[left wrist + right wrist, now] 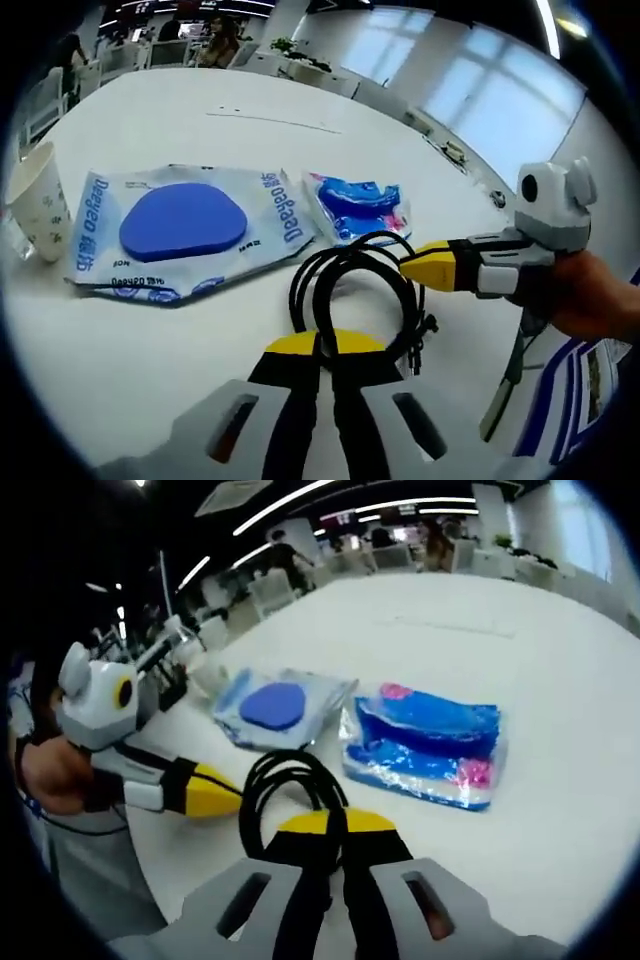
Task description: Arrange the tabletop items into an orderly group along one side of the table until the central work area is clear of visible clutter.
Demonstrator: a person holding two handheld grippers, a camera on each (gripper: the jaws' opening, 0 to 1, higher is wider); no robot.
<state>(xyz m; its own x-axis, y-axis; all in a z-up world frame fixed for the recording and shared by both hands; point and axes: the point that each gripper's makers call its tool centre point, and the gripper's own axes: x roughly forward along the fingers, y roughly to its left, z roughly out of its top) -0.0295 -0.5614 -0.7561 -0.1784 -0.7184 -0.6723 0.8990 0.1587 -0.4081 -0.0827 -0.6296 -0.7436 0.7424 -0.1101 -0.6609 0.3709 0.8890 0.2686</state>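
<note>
A coiled black cable [350, 285] lies on the white table [200, 120] and is held from two sides. My left gripper [322, 345] is shut on the coil's near end, its yellow tips pinching the strands. My right gripper [418, 265] comes in from the right, its yellow tip against the coil's far side. In the right gripper view that gripper [335, 823] is shut on the cable [285, 780], and the left gripper [222, 792] meets the loop from the left. Behind the cable lie a wipes pack with a blue lid [185, 225] [275, 708] and a blue-and-pink packet [360, 205] [425, 745].
A patterned paper cup [40, 205] stands at the left, next to the wipes pack. The table [560, 640] stretches wide and bare beyond the packets. A hand [590, 295] holds the right gripper. Chairs and people are far behind the table.
</note>
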